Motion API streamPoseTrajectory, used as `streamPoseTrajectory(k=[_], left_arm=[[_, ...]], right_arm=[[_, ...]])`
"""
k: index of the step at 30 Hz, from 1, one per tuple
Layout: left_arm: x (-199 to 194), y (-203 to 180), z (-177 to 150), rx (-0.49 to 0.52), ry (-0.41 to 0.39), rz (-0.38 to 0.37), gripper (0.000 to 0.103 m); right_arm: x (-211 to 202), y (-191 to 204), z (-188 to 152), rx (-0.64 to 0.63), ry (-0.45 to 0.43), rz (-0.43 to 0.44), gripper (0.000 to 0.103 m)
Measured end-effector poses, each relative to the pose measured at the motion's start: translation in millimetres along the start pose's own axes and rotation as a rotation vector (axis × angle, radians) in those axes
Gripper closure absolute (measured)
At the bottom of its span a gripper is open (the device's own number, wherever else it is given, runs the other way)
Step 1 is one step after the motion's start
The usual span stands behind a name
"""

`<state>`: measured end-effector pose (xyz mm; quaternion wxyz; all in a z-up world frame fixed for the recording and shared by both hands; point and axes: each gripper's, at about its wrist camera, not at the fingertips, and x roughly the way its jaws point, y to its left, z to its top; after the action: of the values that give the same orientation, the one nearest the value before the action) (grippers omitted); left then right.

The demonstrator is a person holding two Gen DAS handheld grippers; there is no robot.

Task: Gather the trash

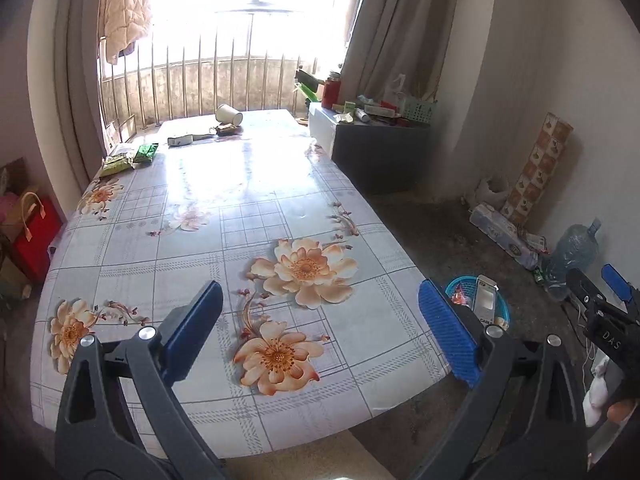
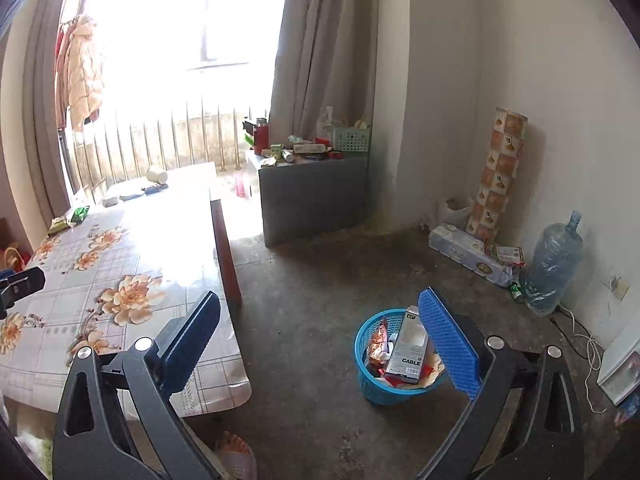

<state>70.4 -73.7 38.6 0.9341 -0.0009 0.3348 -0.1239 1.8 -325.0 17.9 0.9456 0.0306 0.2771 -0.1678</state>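
Note:
A blue plastic trash basket point(image 2: 374, 384) stands on the floor right of the table and holds a white "CABLE" box point(image 2: 406, 350) and snack wrappers; it also shows in the left wrist view point(image 1: 502, 306). On the flowered table point(image 1: 224, 216) lie a tipped paper cup point(image 1: 229, 114), green snack packets point(image 1: 130, 158), a white packet point(image 1: 180, 140) and a dark wrapper point(image 1: 228, 130), all at the far end. My left gripper point(image 1: 320, 332) is open and empty above the near table edge. My right gripper point(image 2: 320, 344) is open and empty above the floor, beside the basket.
A grey cabinet point(image 2: 316, 196) with clutter stands by the curtain. A patterned roll point(image 2: 500, 172), a long package point(image 2: 468, 254) and a large water bottle point(image 2: 554, 264) line the right wall. A white cable point(image 2: 592, 356) lies on the floor. A red bag point(image 1: 34, 236) sits left of the table.

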Motion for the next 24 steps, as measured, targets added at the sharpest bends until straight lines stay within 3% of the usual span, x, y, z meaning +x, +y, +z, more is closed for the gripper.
streamPoseTrajectory(k=[3,7,10,14,24], left_arm=[[-7.7,-2.9,-14.9,0.042,-0.03,0.102,0.009],[-4.6,-9.5,-33.7,0.089,0.036,0.145,0.009],[-1.7,-10.3,-50.3,0.097,0.079,0.159,0.009],[8.2,-4.6,-62.6,0.094,0.152,0.172,0.009],[15.2,14.3,-72.2,0.004,0.211,0.179,0.009]], right_arm=[[0.3,27.5,-13.2,-0.028,0.071,0.078,0.006],[5.8,54.9,-37.3,-0.026,0.187,0.158,0.006],[11.2,66.5,-54.2,-0.041,0.252,0.156,0.006],[10.5,66.2,-59.8,-0.028,0.267,0.139,0.006],[21.9,48.7,-55.8,-0.045,0.296,0.088,0.006]])
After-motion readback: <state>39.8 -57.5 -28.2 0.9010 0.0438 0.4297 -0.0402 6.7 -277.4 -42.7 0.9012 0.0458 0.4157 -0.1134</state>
